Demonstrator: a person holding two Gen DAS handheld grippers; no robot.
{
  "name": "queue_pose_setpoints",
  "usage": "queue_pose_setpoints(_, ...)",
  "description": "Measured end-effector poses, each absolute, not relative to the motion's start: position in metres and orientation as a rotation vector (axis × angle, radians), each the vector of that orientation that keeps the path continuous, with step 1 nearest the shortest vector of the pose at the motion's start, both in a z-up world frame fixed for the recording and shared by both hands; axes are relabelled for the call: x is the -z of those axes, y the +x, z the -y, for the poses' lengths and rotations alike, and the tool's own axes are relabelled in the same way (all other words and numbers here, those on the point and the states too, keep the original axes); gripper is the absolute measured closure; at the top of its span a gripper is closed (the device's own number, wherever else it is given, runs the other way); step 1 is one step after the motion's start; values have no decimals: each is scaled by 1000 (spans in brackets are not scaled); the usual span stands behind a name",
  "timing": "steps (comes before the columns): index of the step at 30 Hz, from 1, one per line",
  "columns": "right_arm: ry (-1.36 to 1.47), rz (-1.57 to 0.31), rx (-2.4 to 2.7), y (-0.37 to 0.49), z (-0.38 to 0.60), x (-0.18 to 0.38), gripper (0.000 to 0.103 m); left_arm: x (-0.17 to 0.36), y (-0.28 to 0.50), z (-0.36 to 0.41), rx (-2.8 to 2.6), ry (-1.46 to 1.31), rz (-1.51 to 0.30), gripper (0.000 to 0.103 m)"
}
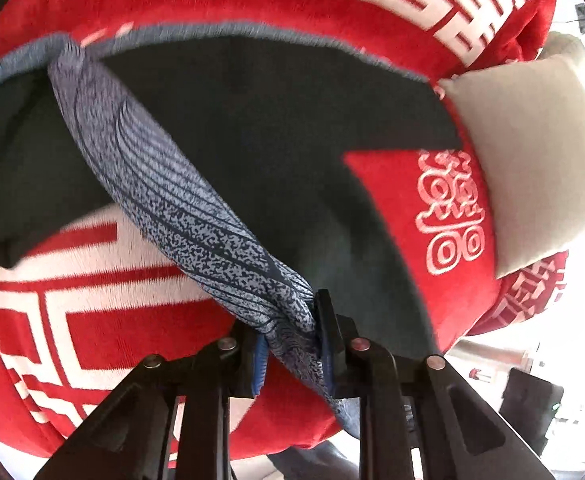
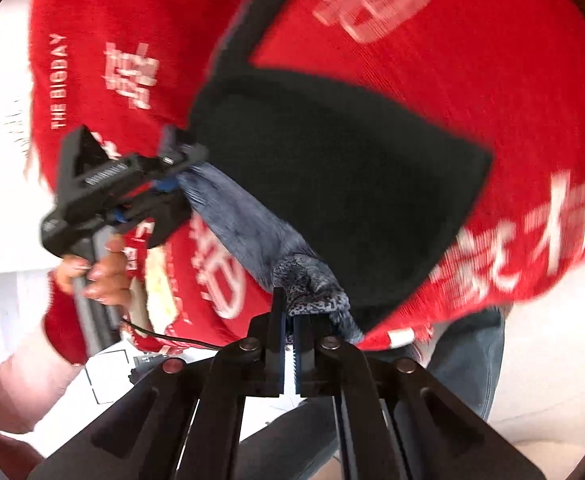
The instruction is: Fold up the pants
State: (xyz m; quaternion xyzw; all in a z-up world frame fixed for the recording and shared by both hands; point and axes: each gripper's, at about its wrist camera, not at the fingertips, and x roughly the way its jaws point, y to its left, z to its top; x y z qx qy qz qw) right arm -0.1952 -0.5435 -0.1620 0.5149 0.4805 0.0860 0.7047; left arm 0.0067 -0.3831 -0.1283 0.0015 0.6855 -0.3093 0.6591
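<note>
The pants (image 1: 272, 120) are dark cloth spread on a red blanket (image 1: 392, 208). Their blue-grey patterned band (image 1: 164, 184) runs taut from the upper left down to my left gripper (image 1: 290, 322), which is shut on it. In the right wrist view the same band (image 2: 248, 224) stretches from my right gripper (image 2: 292, 316), shut on its near end, up to the left gripper (image 2: 176, 172) clamped on the far end. The dark pants (image 2: 352, 184) hang and lie behind the band. A hand (image 2: 100, 276) holds the left gripper's handle.
The red blanket (image 2: 452, 60) with white characters covers the whole surface. A beige pillow (image 1: 532, 152) lies at its right edge. A pink sleeve (image 2: 12, 380) and a leg in jeans (image 2: 472, 352) are close below, over pale floor.
</note>
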Motion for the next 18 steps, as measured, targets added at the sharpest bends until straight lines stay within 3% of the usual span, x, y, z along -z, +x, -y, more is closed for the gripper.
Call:
queue_pose_setpoints(8, 1046, -954, -236, -148, 617, 86, 100, 94, 37, 411, 697, -81, -1487, 80)
queue_pose_setpoints(18, 876, -938, -129, -38, 721, 51, 100, 91, 104, 470, 734, -122, -1438, 80)
